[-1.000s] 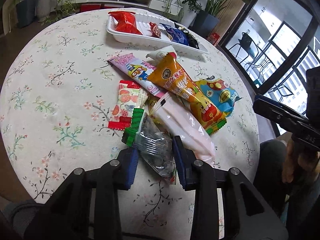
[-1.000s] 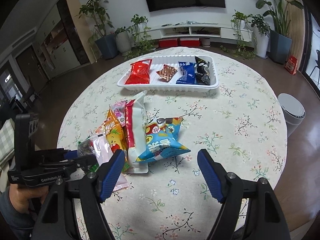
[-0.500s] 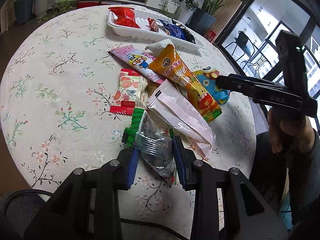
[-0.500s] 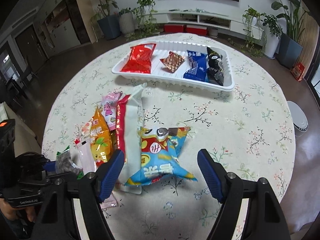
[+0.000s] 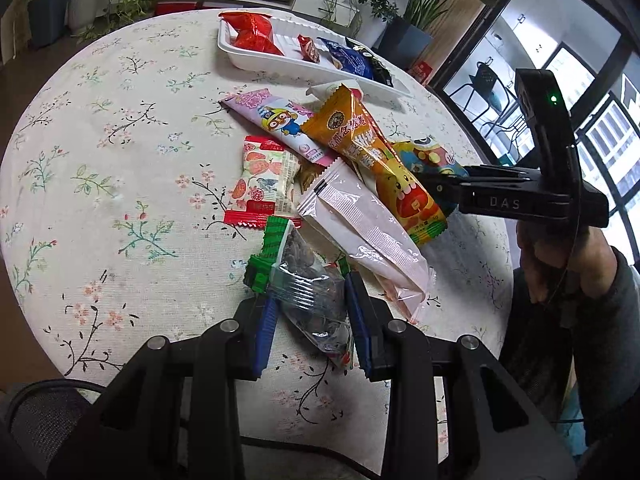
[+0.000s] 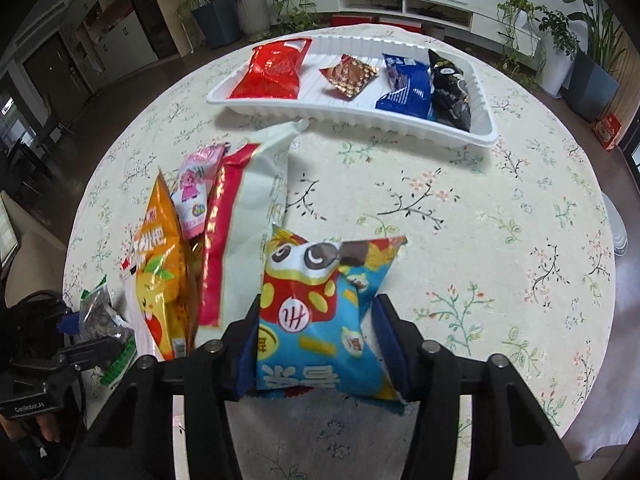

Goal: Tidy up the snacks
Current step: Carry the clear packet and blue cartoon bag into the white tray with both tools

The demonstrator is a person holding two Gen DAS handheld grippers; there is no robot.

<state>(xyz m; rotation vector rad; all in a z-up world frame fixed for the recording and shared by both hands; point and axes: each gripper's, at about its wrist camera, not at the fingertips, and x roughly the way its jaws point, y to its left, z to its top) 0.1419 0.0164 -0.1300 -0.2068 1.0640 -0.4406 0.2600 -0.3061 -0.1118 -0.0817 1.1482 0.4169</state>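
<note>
1. Since a second ago, the right gripper (image 6: 316, 344) is being brought down from open air over the table onto the blue cartoon bag (image 6: 320, 320); its jaws, wide apart back then, are now being pressed against both sides of that puffy bag.
2. Meanwhile the left gripper (image 5: 310, 320) is being kept where it was, pinched narrowly on the clear sunflower seed packet (image 5: 312, 292) with the green edge. That packet is still being held at the near end of the pile, same as before.
3. Seen from the left wrist, the right gripper's black body is now being pushed in over the pile from the right, where only its tip was showing a second ago.
4. So both hands are being loaded at once, looks like. That's being read as the pickup step for two snacks in one go.
5. The white tray (image 6: 400, 120) is being left at the far side of the table, well apart from the pile, with four packets already lined up in it.
6. Still waiting in the pile: the orange bag (image 5: 372, 160), the pink cartoon stick pack (image 5: 276, 124), the strawberry candy pack (image 5: 260, 184) and the pale pink wrapper (image 5: 360, 232), all overlapping.
7. The bag is being squeezed pretty hard, so a pop or slip is being considered possible.
</note>
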